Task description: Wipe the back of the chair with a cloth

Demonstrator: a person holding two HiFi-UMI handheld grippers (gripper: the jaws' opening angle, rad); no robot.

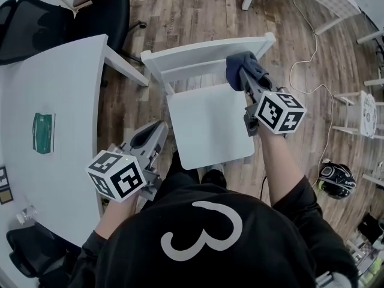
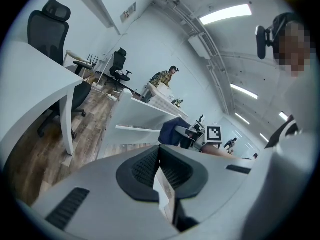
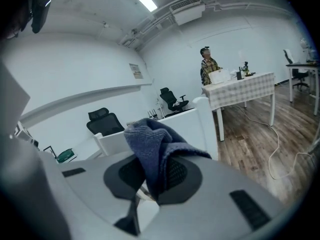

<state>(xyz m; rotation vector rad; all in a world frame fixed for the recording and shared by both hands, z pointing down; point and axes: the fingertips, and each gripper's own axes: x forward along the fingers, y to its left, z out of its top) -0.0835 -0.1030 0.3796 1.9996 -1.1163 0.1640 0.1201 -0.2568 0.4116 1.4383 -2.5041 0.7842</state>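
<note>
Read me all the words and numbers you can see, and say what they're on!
"3": big white numeral on the back of the person's black top.
Wall sign in the right gripper view: too blurred to read.
Wall plate in the left gripper view: too small to read.
Marker cubes: square patterns only, no letters.

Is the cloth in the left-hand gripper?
No, the blue cloth is pinched in the right gripper; the left gripper holds nothing.
</note>
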